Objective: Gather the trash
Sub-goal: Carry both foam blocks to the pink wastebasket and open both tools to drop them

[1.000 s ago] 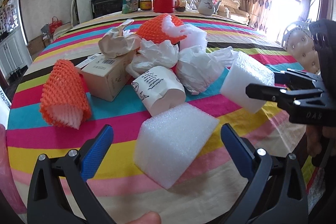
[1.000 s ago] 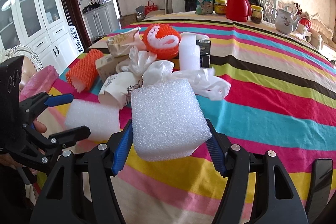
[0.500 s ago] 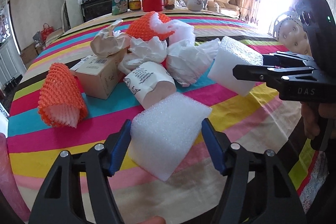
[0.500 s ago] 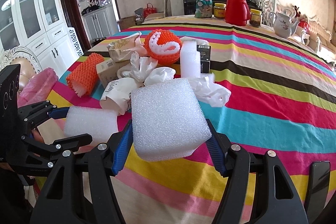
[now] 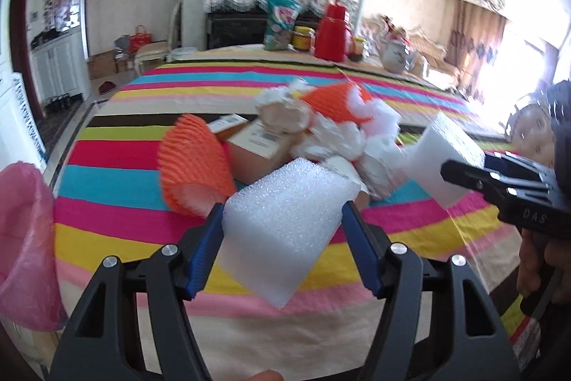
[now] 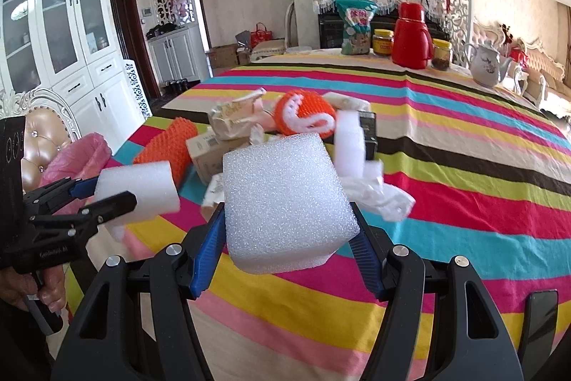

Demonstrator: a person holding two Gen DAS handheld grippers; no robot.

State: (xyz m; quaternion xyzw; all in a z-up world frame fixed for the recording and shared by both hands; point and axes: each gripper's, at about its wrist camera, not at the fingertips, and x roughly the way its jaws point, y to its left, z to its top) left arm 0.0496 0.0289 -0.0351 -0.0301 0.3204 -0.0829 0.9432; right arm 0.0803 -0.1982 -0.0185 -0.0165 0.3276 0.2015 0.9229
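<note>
My left gripper [image 5: 282,231] is shut on a white foam block [image 5: 285,224] and holds it lifted above the striped tablecloth [image 5: 107,174]. My right gripper [image 6: 289,238] is shut on a second white foam block [image 6: 285,202], also held above the table. Each gripper with its block also shows in the other view: the right one in the left wrist view [image 5: 446,156], the left one in the right wrist view [image 6: 135,188]. Behind lies a trash pile: orange foam nets [image 5: 194,163], a cardboard box [image 5: 260,145], crumpled white paper [image 5: 332,138]. A pink trash bag [image 5: 25,238] hangs at the left.
At the table's far edge stand a red thermos [image 6: 408,34], jars [image 6: 382,41], a snack bag [image 6: 355,25] and a white teapot [image 6: 485,65]. A padded chair [image 6: 46,127] stands by the left table edge, white cabinets [image 6: 71,34] behind it.
My left gripper has shut on the near foam block and lifted it off the table, and its view has swung left toward the pink bag. The right gripper keeps holding its block, raised slightly.
</note>
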